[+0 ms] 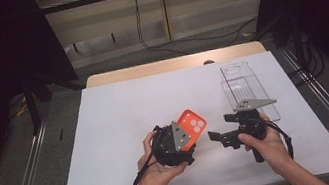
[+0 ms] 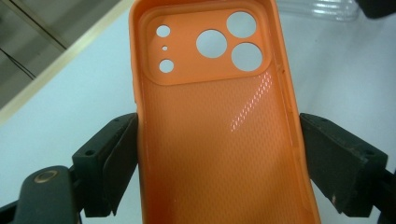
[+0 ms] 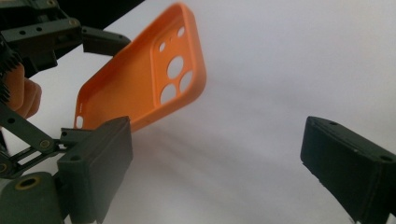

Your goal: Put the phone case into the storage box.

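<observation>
An orange phone case (image 1: 192,124) with round camera holes is held up off the white table. My left gripper (image 1: 181,143) is shut on it: in the left gripper view the case (image 2: 219,135) fills the space between the two black jaws, its inner side facing the camera. My right gripper (image 1: 223,138) stands open just to the right of the case, jaws pointing left toward it. In the right gripper view the case (image 3: 144,79) hangs tilted beyond the wide-apart jaws, with nothing between them.
A clear plastic tray (image 1: 248,89) lies on the white table sheet (image 1: 123,130) at the back right, just beyond my right gripper. Dark stands and cables surround the table on the floor behind.
</observation>
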Tool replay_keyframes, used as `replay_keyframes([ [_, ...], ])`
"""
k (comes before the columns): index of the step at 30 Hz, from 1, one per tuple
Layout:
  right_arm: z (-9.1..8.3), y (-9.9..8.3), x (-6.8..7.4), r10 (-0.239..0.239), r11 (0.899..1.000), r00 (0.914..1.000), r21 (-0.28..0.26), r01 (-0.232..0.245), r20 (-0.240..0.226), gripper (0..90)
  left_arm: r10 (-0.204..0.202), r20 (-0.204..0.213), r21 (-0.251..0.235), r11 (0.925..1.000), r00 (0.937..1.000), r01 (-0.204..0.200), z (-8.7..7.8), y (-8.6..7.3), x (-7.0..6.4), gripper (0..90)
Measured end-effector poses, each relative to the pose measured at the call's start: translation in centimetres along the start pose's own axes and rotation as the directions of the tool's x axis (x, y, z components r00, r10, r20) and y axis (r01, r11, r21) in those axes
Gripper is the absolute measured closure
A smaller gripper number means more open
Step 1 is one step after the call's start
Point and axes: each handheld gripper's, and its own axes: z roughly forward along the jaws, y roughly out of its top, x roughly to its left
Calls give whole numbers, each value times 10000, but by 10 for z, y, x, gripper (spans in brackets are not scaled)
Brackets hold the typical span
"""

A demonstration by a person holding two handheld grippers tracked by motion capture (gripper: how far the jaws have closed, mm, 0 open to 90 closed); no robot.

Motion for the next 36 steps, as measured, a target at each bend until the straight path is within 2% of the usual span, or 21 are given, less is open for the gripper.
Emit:
replay_keyframes([
  [2,-2,4,-1,41,9999,10000,110,-41,-14,93,55,-193,-90,9999,9998,-56,-1,1,0,154],
  [3,-3,6,0,48,9999,10000,114,-48,-12,109,132,-149,-27,9999,9998,-133,-1,2,0,154],
  [7,-7,14,3,-12,9999,9996,140,16,-275,114,-39,-274,-288,9996,9996,31,-3,1,-2,154],
  [9,-7,18,4,7,9997,9999,243,-3,-145,99,-19,-378,-454,9990,9993,1,-3,1,-3,154],
  [10,-7,20,4,146,9996,9996,224,-141,-224,103,-45,-449,-504,9987,9990,22,-3,1,-4,154],
  [13,-6,25,7,99,9998,9998,189,-96,-185,95,39,-526,-580,9983,9986,-70,-4,2,-6,154],
  [14,-5,27,8,117,9996,9997,259,-112,-213,96,60,-502,-542,9985,9987,-87,-4,2,-6,154],
  [17,-2,32,11,116,9986,9998,513,-124,153,86,84,-675,-555,9984,9977,-121,-4,3,-7,154],
  [19,-1,35,10,316,9961,9995,824,-317,25,105,122,-863,-645,9978,9962,-178,-5,3,-6,154],
  [20,-1,36,9,414,9955,9991,858,-414,17,124,82,-895,-686,9975,9960,-144,-5,4,-6,154],
  [22,-1,39,10,538,9950,9985,846,-534,-23,219,51,-988,-709,9974,9951,-122,-6,4,-6,154],
  [24,1,40,11,494,9960,9988,753,-488,-62,234,1,-1035,-748,9972,9946,-79,-5,4,-6,154],
  [27,5,41,11,1003,9923,9943,760,-973,-354,306,57,-1161,-812,9966,9932,-152,-6,4,-8,154],
  [29,8,42,10,1393,9854,9874,1096,-1306,-754,369,114,-1142,-751,9970,9934,-201,-6,4,-9,154],
  [33,8,42,10,1708,9792,9838,1207,-1634,-537,469,200,-1215,-826,9961,9924,-302,-7,5,-9,154],
  [36,7,43,9,1864,9771,9819,1107,-1817,-340,506,195,-1272,-871,9957,9917,-307,-7,5,-10,154],
])
